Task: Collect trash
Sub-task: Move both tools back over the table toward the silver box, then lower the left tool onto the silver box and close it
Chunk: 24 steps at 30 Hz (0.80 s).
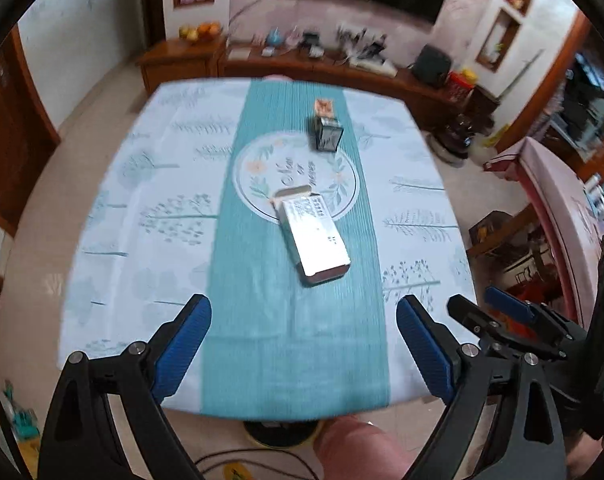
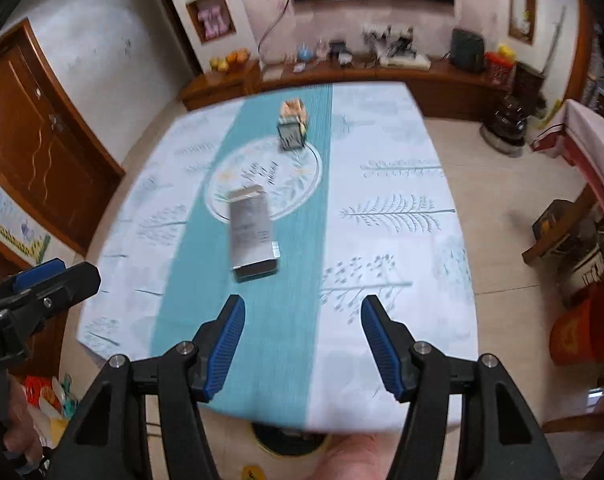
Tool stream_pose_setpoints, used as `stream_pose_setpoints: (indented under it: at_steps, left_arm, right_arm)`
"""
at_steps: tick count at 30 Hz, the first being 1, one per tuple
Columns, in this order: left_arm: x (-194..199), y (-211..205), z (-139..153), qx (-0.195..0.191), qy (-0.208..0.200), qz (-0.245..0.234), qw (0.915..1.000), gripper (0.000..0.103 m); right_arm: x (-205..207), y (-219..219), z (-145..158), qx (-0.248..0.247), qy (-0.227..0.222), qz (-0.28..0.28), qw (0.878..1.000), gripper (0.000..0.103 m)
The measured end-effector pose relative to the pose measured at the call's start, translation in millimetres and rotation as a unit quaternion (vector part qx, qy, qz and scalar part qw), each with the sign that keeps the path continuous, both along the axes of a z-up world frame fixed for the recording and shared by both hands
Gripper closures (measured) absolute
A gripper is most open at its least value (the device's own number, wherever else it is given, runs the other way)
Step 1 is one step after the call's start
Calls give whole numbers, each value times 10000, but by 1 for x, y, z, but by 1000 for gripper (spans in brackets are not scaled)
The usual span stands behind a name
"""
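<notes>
A counter [image 1: 114, 240] draped in a pale leaf-print cloth with a teal runner fills both wrist views, its round floral medallion [image 1: 298, 176] serving as the marker for everything on it. Largest of the trash is a long white carton [image 1: 315, 236], open flap at its far end, lying flat with that end on the medallion's near rim and its body running toward the near edge of the counter. Beyond the medallion, at its far rim, stands a small dark box [image 1: 327, 134], and just behind that a smaller orange-printed packet [image 1: 323, 106]. Nearest the camera, the left claw [image 1: 303, 350] and the right claw [image 2: 302, 346] both hang released and empty above the near edge, short of the carton. The carton looks the first pick: the likely best approach is to come down over its long sides, straddling the narrow width rather than the length, and close near its middle so the light, hollow cardboard neither crushes nor swings. Motion blur softens the print on all three items.
</notes>
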<state>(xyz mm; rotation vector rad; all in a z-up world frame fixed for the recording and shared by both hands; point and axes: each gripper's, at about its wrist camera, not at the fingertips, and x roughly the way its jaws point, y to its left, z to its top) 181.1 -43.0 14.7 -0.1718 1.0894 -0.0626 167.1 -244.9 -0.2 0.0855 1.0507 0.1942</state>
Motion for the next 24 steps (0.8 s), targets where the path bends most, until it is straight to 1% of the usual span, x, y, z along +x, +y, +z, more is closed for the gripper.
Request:
stream_pose_setpoints:
  at_steps: [2, 4, 5, 7, 8, 10, 13, 17, 21, 24]
  left_arm:
    - [23, -12, -15, 30, 174, 69, 9998, 10]
    - [51, -24, -38, 68, 413, 200, 9989, 10]
    - [60, -28, -45, 79, 491, 252, 9984, 10]
    - [84, -34, -70, 100, 756, 447, 9961, 10]
    - [91, -35, -78, 99, 837, 517, 9951, 10]
    - [112, -37, -102, 112, 1106, 712, 9912, 10]
    - [134, -40, -126, 145, 1361, 876, 9867, 10]
    - [151, -42, -149, 268, 1567, 953, 9827, 10]
    - [159, -40, -161, 424, 1686, 1050, 9792, 10]
    - [161, -36, -167, 469, 1712, 1149, 9774, 12]
  right_arm:
    - [25, -8, -12, 66, 164, 200, 9996, 42]
    - [48, -15, -24, -11, 303, 399, 9987, 42]
    - [56, -18, -28, -24, 352, 461, 9983, 42]
    - [77, -24, -38, -18, 483, 609, 9970, 42]
    - [88, -26, -44, -11, 547, 687, 9961, 42]
    - [105, -29, -52, -13, 607, 778, 9951, 42]
    - [129, -32, -64, 5, 682, 863, 9939, 42]
    - [149, -31, -75, 110, 774, 908, 9928, 42]
    - [164, -26, -83, 165, 849, 1039, 9908, 42]
    - [173, -22, -86, 157, 862, 1128, 9897, 42]
